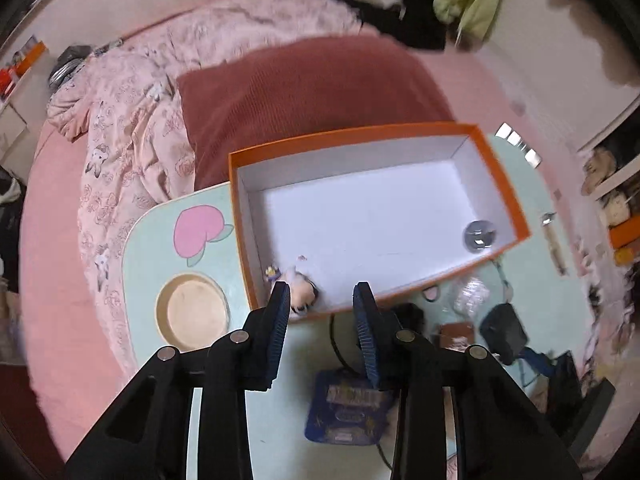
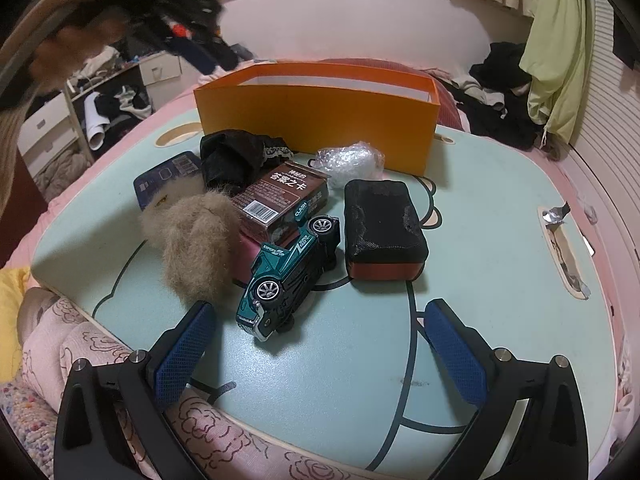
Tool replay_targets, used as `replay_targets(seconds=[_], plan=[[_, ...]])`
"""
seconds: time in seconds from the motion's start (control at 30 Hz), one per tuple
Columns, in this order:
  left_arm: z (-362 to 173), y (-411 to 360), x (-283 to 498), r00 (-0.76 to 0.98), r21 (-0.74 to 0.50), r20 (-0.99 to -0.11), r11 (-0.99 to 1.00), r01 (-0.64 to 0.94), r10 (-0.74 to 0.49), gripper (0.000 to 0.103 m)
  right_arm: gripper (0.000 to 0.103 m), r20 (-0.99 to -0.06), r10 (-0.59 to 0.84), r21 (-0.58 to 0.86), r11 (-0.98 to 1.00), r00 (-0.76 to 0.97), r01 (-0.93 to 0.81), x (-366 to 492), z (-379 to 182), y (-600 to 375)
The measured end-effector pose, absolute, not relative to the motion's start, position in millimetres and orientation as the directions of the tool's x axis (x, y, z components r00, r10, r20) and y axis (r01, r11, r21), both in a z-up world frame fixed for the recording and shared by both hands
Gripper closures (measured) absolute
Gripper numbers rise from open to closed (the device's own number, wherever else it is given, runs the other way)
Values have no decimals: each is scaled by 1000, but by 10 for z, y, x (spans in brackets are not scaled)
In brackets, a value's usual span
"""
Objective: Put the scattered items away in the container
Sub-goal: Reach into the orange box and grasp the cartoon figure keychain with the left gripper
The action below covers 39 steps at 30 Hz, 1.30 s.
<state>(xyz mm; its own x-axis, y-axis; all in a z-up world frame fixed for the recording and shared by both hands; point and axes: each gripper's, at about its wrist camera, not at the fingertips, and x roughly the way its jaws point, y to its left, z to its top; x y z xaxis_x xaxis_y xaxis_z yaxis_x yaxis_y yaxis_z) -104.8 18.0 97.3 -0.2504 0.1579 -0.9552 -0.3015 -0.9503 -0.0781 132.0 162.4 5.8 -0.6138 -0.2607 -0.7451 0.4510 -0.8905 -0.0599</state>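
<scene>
An orange box [image 1: 504, 176] with a white inside stands on the mint table [image 2: 480, 208]. It also shows in the right wrist view [image 2: 320, 116]. Inside lie a small plush toy [image 1: 298, 286] and a silver round thing [image 1: 479, 234]. My left gripper [image 1: 320, 304] is open and empty above the box's near wall. My right gripper [image 2: 316, 340] is open and empty, just short of a teal toy car [image 2: 286, 276] lying on its side. Around the car lie a tan fur ball [image 2: 192, 240], a brown card box [image 2: 280, 200], a black block [image 2: 382, 228], black cloth [image 2: 236, 156], crumpled plastic [image 2: 348, 160] and a blue packet [image 2: 160, 178].
The table sits on a pink bed with a floral quilt [image 1: 128, 132] and a red pillow [image 1: 304, 92]. A round cup recess [image 1: 194, 312] is in the table's left corner. Clothes [image 2: 552, 40] hang at the right. Drawers and clutter [image 2: 100, 108] stand at the left.
</scene>
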Motion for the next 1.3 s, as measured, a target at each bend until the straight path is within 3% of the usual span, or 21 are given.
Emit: replay_targets(seconds=[0.17,0.33,0.43,0.67,0.77,0.83,0.87,0.93,1.07,1.3], plan=[[727,335,-1287,-172,31,-985,-958,-287,19,79,0,-743,-266,-58,-889,-614,454,1302,79,1621],[578,431,-1355,-148,66,-989,-951,-303,-21,80,0,-743,-265,-58,-889,-615,453,1307,77,1616],[545,479,-1367,-178,118,-982,-942,-316,-63,88,0,-743,-265,-59,-889,-615,454,1305,80,1613],[470,541,-1462,-178,62,-984,-942,-330,-3,103,0,-742,-265,-59,-889,-616,453,1306,77,1609],[482,654,-1470,-158,-79,-977,-927,-367,146,103,0,-742,-265,-59,-889,-616,454,1309,75,1612],[636,658,-1429,-215,-109,-957,-925,-364,197,99,0,-742,-265,-59,-889,-616,454,1311,74,1609],[695,646,-1409,-228,-96,-956,-932,-351,184,87,0,-741,-266,-59,-889,-616,454,1312,78,1609],[748,625,-1373,-224,-34,-968,-946,-323,111,77,0,-741,-266,-59,-889,-616,454,1313,80,1606],[712,576,-1335,-192,88,-981,-953,-291,-32,77,0,-741,-266,-59,-889,-617,454,1312,77,1613],[371,527,-1394,-134,149,-984,-956,-254,-118,70,0,-740,-267,-59,-888,-617,455,1303,84,1602]])
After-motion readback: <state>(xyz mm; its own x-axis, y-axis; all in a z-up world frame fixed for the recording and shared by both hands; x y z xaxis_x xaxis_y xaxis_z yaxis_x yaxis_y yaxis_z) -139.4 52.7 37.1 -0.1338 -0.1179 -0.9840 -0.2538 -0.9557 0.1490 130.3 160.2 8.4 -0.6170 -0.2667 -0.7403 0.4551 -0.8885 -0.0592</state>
